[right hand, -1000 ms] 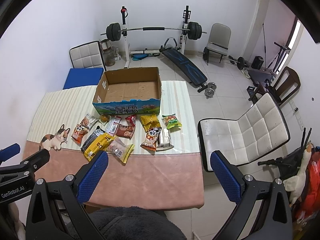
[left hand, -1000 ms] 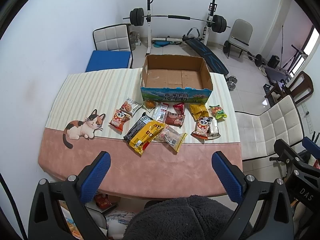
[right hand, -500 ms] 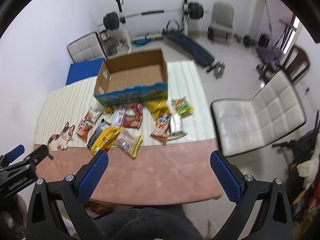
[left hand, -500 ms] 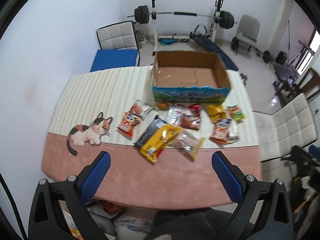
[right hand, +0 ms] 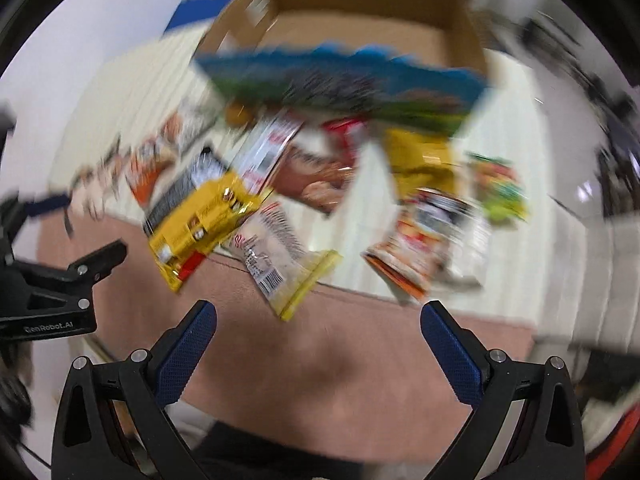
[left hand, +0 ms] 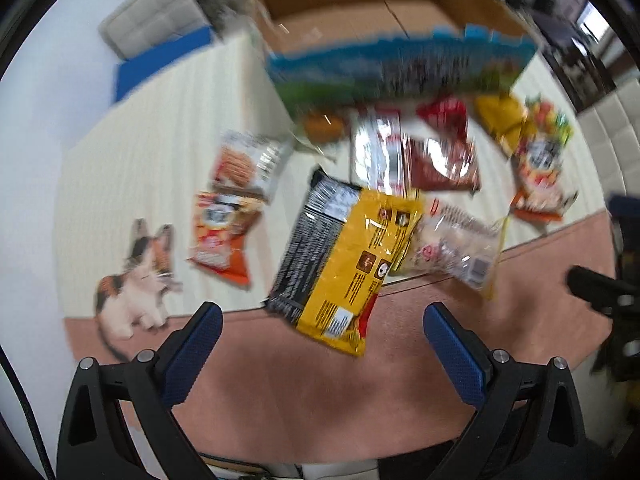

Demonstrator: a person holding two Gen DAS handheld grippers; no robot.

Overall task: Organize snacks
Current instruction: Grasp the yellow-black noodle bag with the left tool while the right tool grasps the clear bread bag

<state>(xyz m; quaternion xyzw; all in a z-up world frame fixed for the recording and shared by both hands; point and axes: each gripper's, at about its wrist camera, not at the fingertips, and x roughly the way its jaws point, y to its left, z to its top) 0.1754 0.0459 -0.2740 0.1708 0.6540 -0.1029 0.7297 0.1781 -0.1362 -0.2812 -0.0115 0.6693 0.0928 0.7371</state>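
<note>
Several snack packets lie on the table in front of an open, empty cardboard box (left hand: 384,12) (right hand: 352,20). A large yellow and black packet (left hand: 344,264) (right hand: 200,220) lies nearest. A clear packet with yellow edges (left hand: 456,248) (right hand: 280,268) lies to its right. An orange packet (left hand: 220,236) lies at the left, and an orange panda packet (left hand: 540,180) (right hand: 424,240) at the right. My left gripper (left hand: 320,344) is open and empty above the pink table edge, just short of the yellow packet. My right gripper (right hand: 316,340) is open and empty, near the clear packet. Both views are blurred.
The table (left hand: 280,392) has a cream striped cloth with a pink front band and a cat picture (left hand: 140,280). A white chair with a blue cushion (left hand: 160,52) stands behind it at the left. The left gripper's body (right hand: 48,284) shows at the right wrist view's left edge.
Both grippers have moved forward and down towards the table, so the packets and box look much larger. Their jaws have stayed open. The packets have not moved.
</note>
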